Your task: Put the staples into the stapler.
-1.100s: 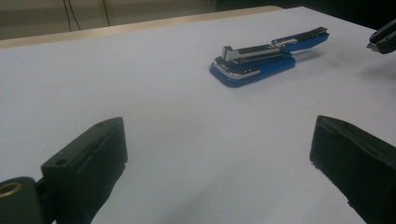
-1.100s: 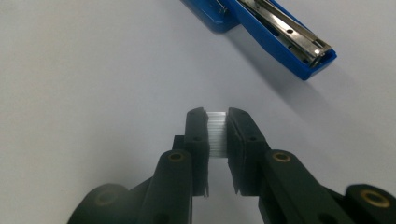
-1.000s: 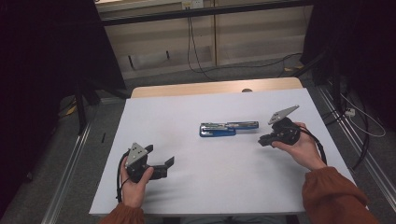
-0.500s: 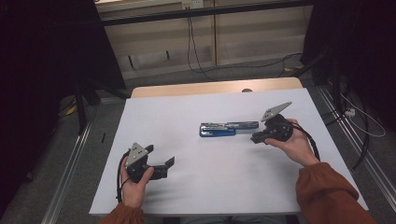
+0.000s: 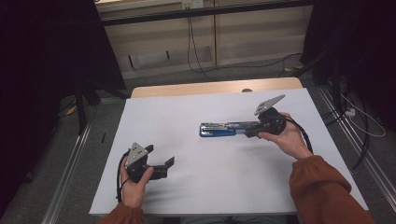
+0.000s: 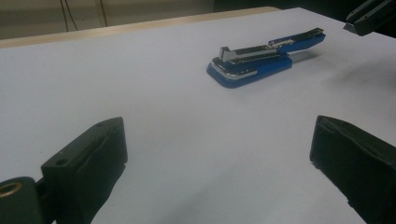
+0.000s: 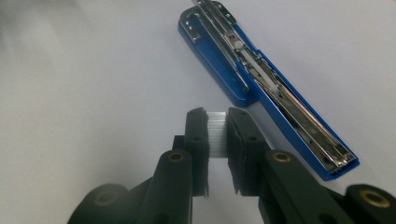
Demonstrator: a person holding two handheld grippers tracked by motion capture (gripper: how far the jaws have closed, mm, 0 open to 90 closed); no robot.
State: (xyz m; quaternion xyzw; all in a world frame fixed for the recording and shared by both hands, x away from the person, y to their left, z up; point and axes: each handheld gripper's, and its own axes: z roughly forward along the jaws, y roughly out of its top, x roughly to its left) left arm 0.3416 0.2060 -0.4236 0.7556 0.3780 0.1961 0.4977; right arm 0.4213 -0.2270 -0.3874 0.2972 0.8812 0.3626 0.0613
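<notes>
While the blue metal stapler (image 5: pixel 229 129) lies swung open at centre frame on the white table (image 5: pixel 196 112), its magazine channel upward for loading, we pinch a silver strip of staples (image 7: pixel 217 133) in the right gripper (image 7: pixel 217 135), jaws nearly closed, just beside it. Lower left, our left gripper (image 5: pixel 169 163) rests wide open, holding nothing.

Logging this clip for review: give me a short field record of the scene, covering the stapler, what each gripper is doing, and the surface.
surface: white table
stapler: blue, swung open flat, staple channel exposed
right gripper: shut on a strip of staples, close above the stapler's open channel
left gripper: open, nothing between the jaws, apart from the stapler
step left: staples not yet in the channel
</notes>
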